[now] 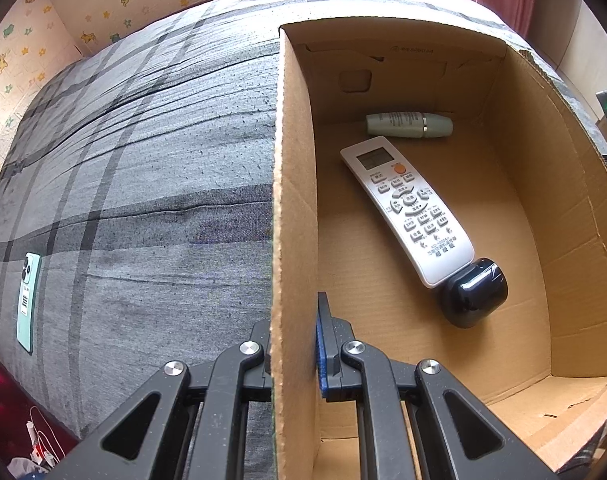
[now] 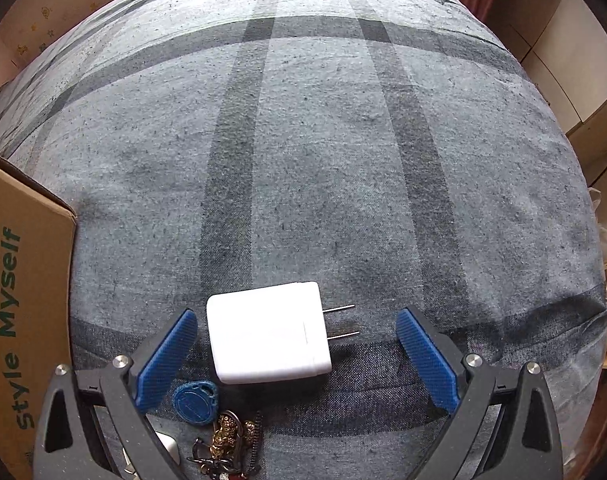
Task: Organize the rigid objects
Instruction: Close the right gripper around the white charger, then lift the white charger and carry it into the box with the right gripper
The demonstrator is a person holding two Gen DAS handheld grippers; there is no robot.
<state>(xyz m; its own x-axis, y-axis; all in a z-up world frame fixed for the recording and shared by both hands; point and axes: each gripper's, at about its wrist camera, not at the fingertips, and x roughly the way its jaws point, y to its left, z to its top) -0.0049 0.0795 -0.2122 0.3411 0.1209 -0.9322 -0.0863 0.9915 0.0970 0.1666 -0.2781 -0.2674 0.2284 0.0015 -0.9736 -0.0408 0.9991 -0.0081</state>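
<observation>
We saw the white charger (image 2: 267, 334) flat on the grey plaid bed (image 2: 323, 160) between the right claw's (image 2: 299, 360) wide-spread fingers, keys (image 2: 223, 440) just beside. Left claw (image 1: 293, 356) clamped the cardboard box wall (image 1: 293, 200); remote (image 1: 407, 208) inside.

Inside the brown cardboard box (image 1: 515, 208), a white remote control (image 1: 407, 210), a pale green bottle (image 1: 409, 125) and a black rounded case (image 1: 477, 294) fill the middle; floor along the right wall lies free. Beside the box, the grey plaid bedspread (image 2: 323, 160) spreads open beyond a white plug-in charger (image 2: 267, 332).
</observation>
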